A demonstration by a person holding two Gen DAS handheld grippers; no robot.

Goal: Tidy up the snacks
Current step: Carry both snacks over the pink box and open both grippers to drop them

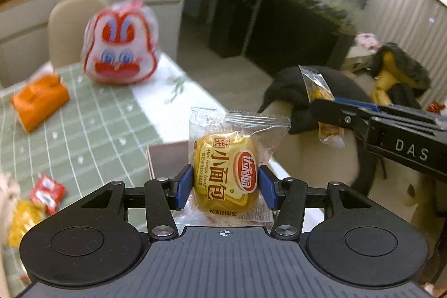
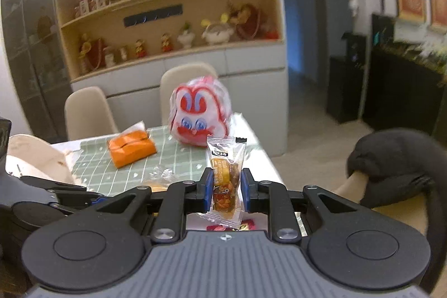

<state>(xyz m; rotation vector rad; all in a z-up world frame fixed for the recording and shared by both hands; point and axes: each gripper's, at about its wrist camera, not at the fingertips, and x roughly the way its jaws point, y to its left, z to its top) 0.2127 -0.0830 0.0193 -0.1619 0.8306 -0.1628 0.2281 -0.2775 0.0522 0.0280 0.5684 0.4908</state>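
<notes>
My left gripper (image 1: pixel 225 186) is shut on a yellow mini French bread packet (image 1: pixel 227 172) and holds it above the table's near corner. My right gripper (image 2: pixel 225 187) is shut on a clear nut snack packet (image 2: pixel 225 180), held upright above the table. The right gripper with its packet (image 1: pixel 321 99) also shows at the right of the left wrist view. Small red packets (image 1: pixel 47 193) and a yellow packet (image 1: pixel 23 217) lie on the green checked tablecloth (image 1: pixel 92 136) at lower left. Another red packet (image 2: pixel 247 225) lies under the right gripper.
A big red-and-white cartoon-face bag (image 2: pixel 199 113) stands at the table's far end, an orange tissue pack (image 2: pixel 131 148) to its left. Beige chairs (image 2: pixel 86 113) stand behind. A chair with dark clothing (image 2: pixel 396 155) is at the right. A beige bag (image 2: pixel 36 158) lies left.
</notes>
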